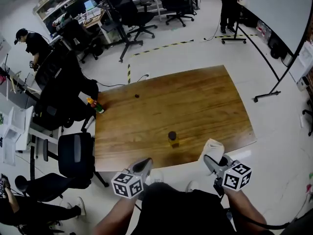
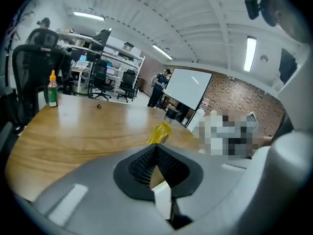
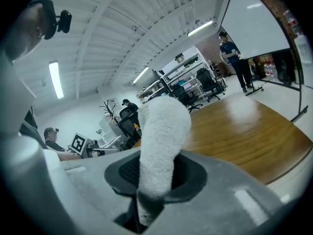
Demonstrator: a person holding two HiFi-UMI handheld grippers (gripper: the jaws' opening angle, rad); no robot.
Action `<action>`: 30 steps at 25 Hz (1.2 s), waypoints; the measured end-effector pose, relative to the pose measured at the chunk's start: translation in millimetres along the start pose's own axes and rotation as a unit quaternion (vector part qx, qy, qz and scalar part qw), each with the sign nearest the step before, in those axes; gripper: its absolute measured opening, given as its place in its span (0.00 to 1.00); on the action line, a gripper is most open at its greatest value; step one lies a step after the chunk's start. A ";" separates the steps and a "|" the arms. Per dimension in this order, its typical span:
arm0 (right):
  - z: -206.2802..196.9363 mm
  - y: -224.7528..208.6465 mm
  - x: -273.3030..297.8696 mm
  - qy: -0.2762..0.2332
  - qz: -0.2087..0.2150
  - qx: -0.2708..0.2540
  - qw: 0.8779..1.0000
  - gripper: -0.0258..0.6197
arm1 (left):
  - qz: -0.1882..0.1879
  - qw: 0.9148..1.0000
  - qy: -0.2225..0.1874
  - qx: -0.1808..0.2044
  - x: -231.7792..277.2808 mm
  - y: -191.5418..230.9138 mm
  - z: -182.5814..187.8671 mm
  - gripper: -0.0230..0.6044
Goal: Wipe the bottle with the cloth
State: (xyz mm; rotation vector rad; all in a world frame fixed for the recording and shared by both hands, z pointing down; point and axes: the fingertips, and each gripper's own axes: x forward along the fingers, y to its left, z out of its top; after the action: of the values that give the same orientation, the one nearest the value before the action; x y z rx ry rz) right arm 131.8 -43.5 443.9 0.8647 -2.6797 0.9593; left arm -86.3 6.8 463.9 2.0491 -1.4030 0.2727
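A small bottle (image 1: 173, 139) of yellow liquid with a dark cap stands upright near the wooden table's (image 1: 195, 102) front edge; in the left gripper view the bottle (image 2: 161, 129) rises just beyond the jaws. My left gripper (image 1: 144, 166) hovers at the table's near edge, left of the bottle, shut with nothing between its pads. My right gripper (image 1: 211, 161) is off the near edge, right of the bottle, shut on a white fluffy cloth (image 1: 213, 148). The cloth (image 3: 159, 141) sticks up out of the jaws in the right gripper view.
A second bottle (image 1: 95, 105) with an orange top and green label stands at the table's far left corner, and a small dark object (image 1: 137, 96) lies further back. Black office chairs (image 1: 73, 155) crowd the left side. People stand at desks beyond.
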 end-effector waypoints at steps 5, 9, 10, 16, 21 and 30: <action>-7.2 8.5 -8.6 0.025 0.039 -0.011 0.999 0.15 | 0.031 0.999 -0.025 -0.031 -22.1 -20.2 -3.7 0.06; -14.4 10.4 -15.7 0.045 0.055 -0.019 0.997 0.15 | 0.041 0.998 -0.025 -0.033 -36.4 -37.3 -11.0 0.06; -16.6 13.6 -18.2 0.048 0.058 -0.017 0.997 0.15 | 0.041 0.999 -0.023 -0.024 -41.3 -41.7 -14.0 0.06; -21.6 36.1 -29.5 0.046 0.053 -0.031 0.997 0.15 | 0.034 0.999 -0.030 -0.001 -61.6 -45.0 -21.1 0.06; -36.2 60.2 -38.2 0.036 0.025 -0.023 0.999 0.15 | 0.013 0.998 -0.054 -0.030 -83.9 -40.0 -20.3 0.06; -89.2 119.6 -72.3 0.030 -0.006 -0.035 0.999 0.15 | -0.048 0.997 -0.044 -0.028 -108.6 -51.0 -50.7 0.06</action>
State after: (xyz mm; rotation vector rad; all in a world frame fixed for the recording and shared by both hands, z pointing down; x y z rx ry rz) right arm 119.0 120.8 425.9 0.8241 -2.6373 0.8701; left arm -76.4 132.1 429.8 2.0979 -1.3451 0.1024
